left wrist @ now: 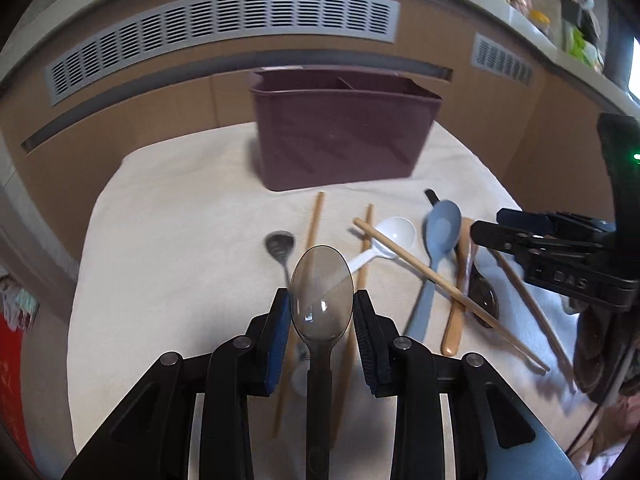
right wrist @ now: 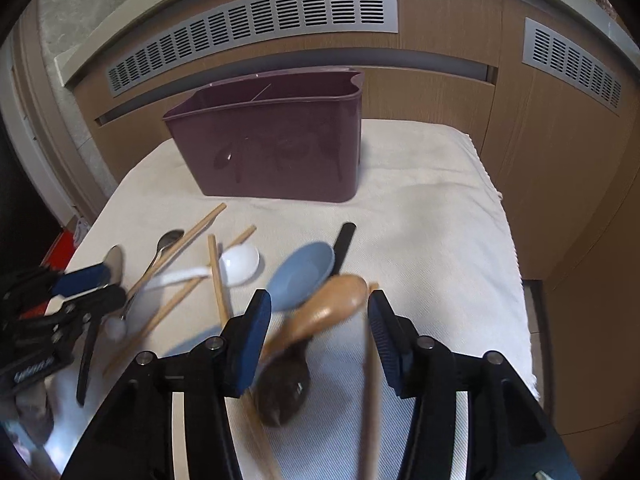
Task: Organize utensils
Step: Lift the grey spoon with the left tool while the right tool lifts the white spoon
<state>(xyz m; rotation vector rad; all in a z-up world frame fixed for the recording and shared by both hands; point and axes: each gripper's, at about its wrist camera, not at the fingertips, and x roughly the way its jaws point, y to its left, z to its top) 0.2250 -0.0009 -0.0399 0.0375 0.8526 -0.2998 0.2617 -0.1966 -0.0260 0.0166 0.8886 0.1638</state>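
My left claw (left wrist: 322, 312) is gripping a smoky translucent plastic spoon (left wrist: 322, 296), its handle cut off below, while my right claw (right wrist: 320, 320) is hanging released over a blurred, seemingly wooden spoon (right wrist: 328, 308).

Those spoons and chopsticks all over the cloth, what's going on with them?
A person holding a gripping tool in each hand is sorting utensils, presumably into the purple divided caddy, which looks empty so far. The left tool is clamped on a clear smoky plastic spoon, raised off the cloth. The right tool is open, hovering over a wooden spoon and a dark spoon. A blue spoon, a white ladle spoon, a metal teaspoon and chopsticks lie scattered on the white cloth.
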